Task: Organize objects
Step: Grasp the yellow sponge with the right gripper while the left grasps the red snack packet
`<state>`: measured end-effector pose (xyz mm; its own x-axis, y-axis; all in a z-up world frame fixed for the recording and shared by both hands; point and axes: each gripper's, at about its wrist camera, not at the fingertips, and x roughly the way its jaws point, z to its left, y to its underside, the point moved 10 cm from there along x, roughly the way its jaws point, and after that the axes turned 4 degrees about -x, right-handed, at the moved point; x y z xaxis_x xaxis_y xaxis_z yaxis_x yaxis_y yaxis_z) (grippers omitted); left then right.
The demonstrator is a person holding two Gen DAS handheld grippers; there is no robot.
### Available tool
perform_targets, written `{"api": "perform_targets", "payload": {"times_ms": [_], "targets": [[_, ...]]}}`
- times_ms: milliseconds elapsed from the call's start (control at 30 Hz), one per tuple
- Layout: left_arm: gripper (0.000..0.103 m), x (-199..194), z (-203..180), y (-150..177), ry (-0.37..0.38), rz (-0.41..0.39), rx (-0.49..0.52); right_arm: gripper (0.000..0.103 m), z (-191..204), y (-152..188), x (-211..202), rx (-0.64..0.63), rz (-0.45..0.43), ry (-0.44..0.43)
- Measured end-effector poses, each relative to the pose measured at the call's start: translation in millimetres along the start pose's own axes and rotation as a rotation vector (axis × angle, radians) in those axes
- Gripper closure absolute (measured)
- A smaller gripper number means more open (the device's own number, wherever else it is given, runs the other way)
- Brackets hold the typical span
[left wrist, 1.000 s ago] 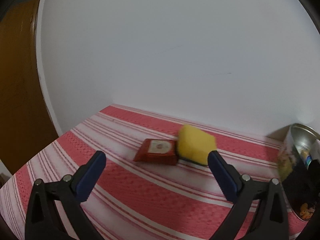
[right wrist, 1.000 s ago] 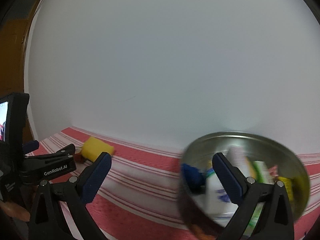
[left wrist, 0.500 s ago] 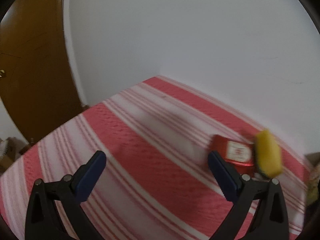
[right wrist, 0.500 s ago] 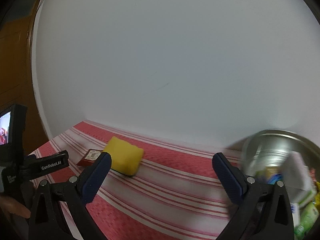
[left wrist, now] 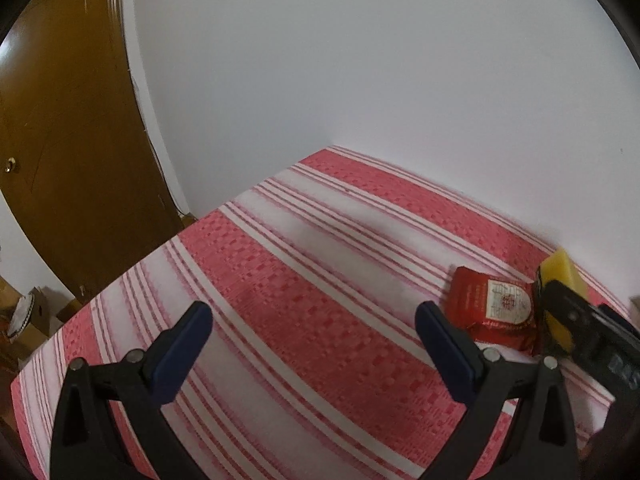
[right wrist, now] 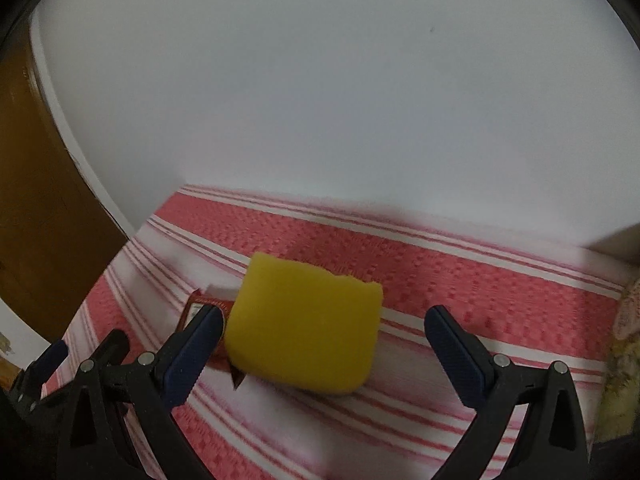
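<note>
Left wrist view: I am reading the red packet [left wrist: 494, 312] first. It is carrying a pale label with a round red emblem and small print; the print is too fine for me to make out. The packet is lying flat on the red-and-white striped cloth [left wrist: 304, 280], near the white wall [left wrist: 360, 60]. A yellow sponge [left wrist: 562, 296] is sitting just beside it on the right, partly hidden by the black frame of the other tool. The left gripper [left wrist: 314, 334] is hanging wide apart over bare cloth, holding nothing and touching nothing. A brown door [left wrist: 68, 152] is standing at the left.

Right wrist view: I am seeing no legible writing here; the packet [right wrist: 202, 310] is showing only a sliver behind the sponge [right wrist: 304, 324], its label blurred. The right gripper [right wrist: 324, 336] is standing wide, empty. The sponge is filling most of the gap between the blue pads [right wrist: 192, 354]; the left pad is overlapping its edge in the picture, but I cannot tell whether they are touching. The other pad is well clear.
</note>
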<state>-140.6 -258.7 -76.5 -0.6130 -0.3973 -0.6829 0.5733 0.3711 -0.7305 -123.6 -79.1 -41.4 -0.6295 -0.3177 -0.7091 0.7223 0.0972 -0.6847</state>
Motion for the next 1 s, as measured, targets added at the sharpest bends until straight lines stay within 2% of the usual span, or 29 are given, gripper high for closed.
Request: {"api": "perform_targets", "payload": {"times_ms": [67, 133, 200, 233, 400, 533, 700, 800, 900, 1000], "targets": [[0.001, 1.6, -1.8, -0.3, 0.007, 0.003, 0.009, 0.001, 0.0, 4.2, 9.9, 0.011, 0.052, -0.006], [0.001, 2.1, -2.8, -0.7, 0.013, 0.004, 0.016, 0.002, 1.3, 3.7, 13.1, 0.013, 0.054, -0.017], [0.001, 2.3, -4.7, -0.9, 0.020, 0.006, 0.020, 0.014, 1.2, 5.0, 9.1, 0.008, 0.049, -0.020], [0.001, 2.3, -5.3, -1.0, 0.028, 0.006, 0.021, 0.030, 1.3, 6.1, 5.7, 0.004, 0.043, -0.030], [0.001, 0.9, -8.3, -1.9, 0.042, 0.005, 0.033, 0.030, -9.7, 19.7, -16.1, 0.032, 0.024, -0.057], [0.001, -1.7, -12.9, -2.7, 0.075, -0.003, 0.047, 0.030, -16.4, 34.4, -47.2, 0.037, -0.033, -0.069], [0.001, -14.8, -34.5, -5.3, 0.188, -0.048, 0.086, 0.030, -20.7, 57.8, -100.9, -0.011, -0.106, -0.058], [0.001, -16.5, -54.0, -0.7, 0.263, -0.020, 0.092, 0.030, -22.6, 61.4, -124.6, -0.053, -0.181, -0.008], [0.002, -14.2, -63.8, 1.2, 0.252, 0.014, 0.048, 0.030, -29.9, 56.5, -144.3, -0.074, -0.254, 0.033], [0.002, -11.3, -73.8, -3.4, 0.221, 0.035, -0.022, 0.030, -33.9, 53.4, -150.3, -0.083, -0.285, 0.056]]}}
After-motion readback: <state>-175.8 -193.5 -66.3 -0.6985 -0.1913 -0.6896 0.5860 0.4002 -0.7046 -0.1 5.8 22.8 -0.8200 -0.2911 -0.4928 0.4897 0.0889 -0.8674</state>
